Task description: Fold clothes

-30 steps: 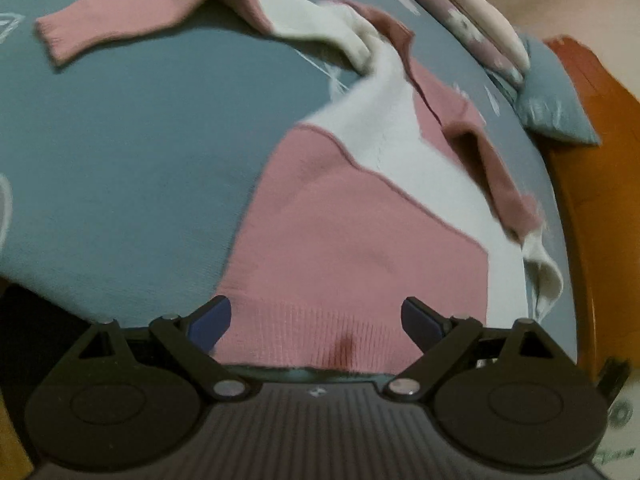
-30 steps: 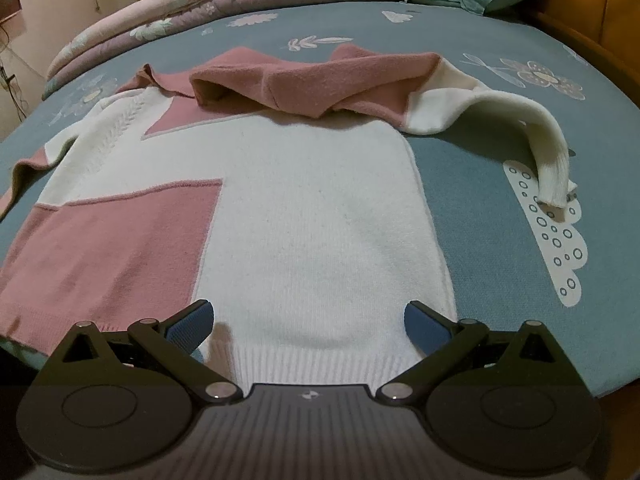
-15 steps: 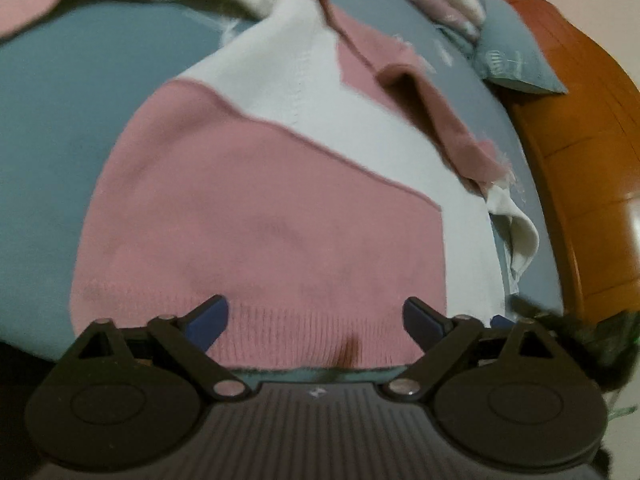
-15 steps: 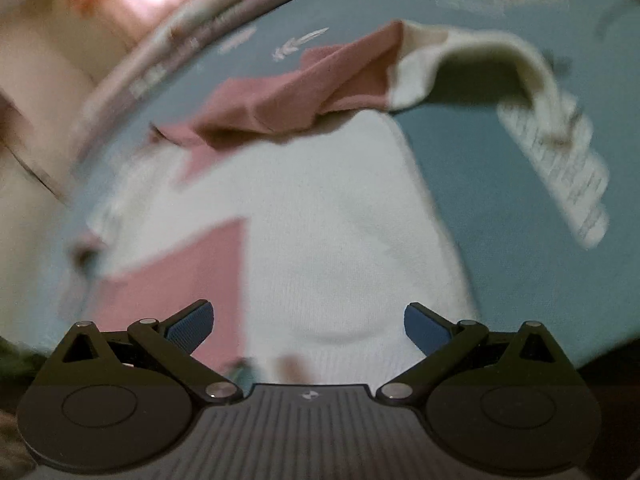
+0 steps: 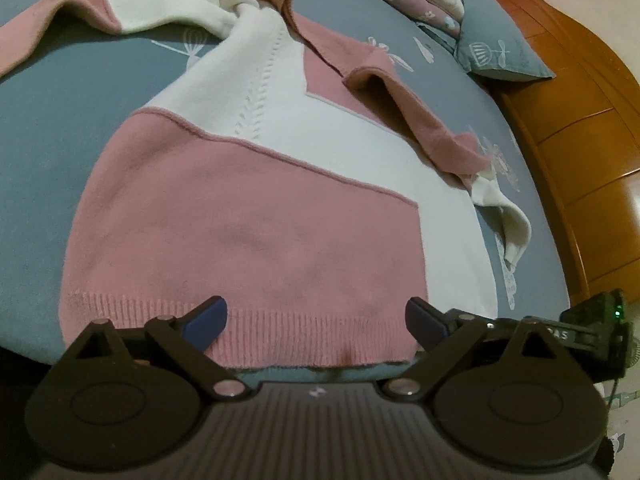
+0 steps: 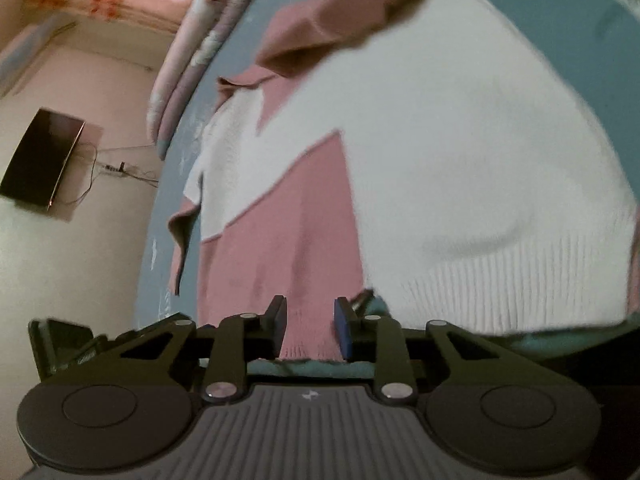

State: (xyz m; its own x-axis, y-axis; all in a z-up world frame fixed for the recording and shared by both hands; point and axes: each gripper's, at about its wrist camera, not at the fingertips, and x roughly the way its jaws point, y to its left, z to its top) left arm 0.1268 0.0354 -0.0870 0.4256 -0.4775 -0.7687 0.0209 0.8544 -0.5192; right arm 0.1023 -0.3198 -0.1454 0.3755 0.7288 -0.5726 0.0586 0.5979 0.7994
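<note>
- Because it is soft, limp knit, the one pink-and-white knitted sweater (image 5: 256,184), flat on the blue-grey patterned bedsheet (image 5: 48,128), looks best taken by its ribbed hem.
- One left gripper (image 5: 316,316) hovers wide over the hem, empty.
- One right gripper (image 6: 310,328) has just been closing, narrow, hem between; whether it pinches, I cannot tell.
</note>
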